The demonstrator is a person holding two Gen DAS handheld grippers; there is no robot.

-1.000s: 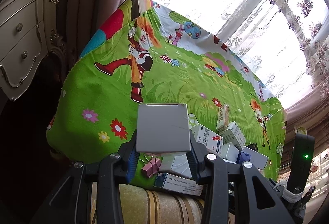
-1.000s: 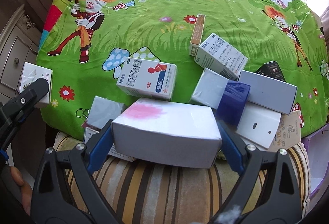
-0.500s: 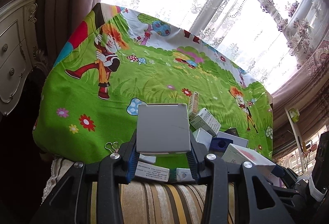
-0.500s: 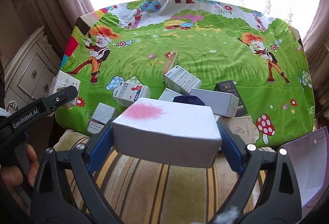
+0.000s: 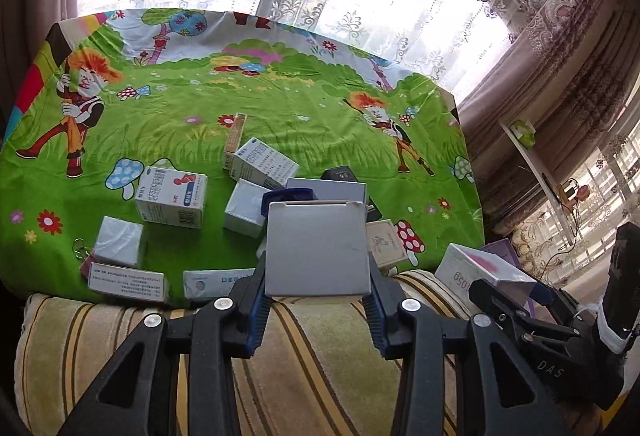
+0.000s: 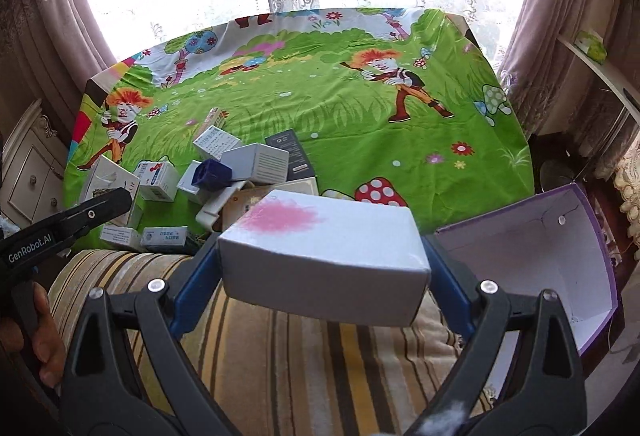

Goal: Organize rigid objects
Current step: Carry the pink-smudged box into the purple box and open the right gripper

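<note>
at the far left a white nightstand point(image 6: 28, 172) stands beside the table. on the green cartoon cloth point(image 5: 280, 108) a heap of small boxes point(image 5: 172, 200) lies near the front edge, just behind a striped cushion point(image 5: 312, 348). the left gripper point(image 5: 316, 300) pinches a small grey-white box point(image 5: 316, 248) between its blue pads, held above the cushion. further right, the right gripper point(image 6: 320, 276) clamps a wider white box with a pink smudge point(image 6: 324, 256). an open purple-edged carton point(image 6: 540, 268) sits at the right.
</note>
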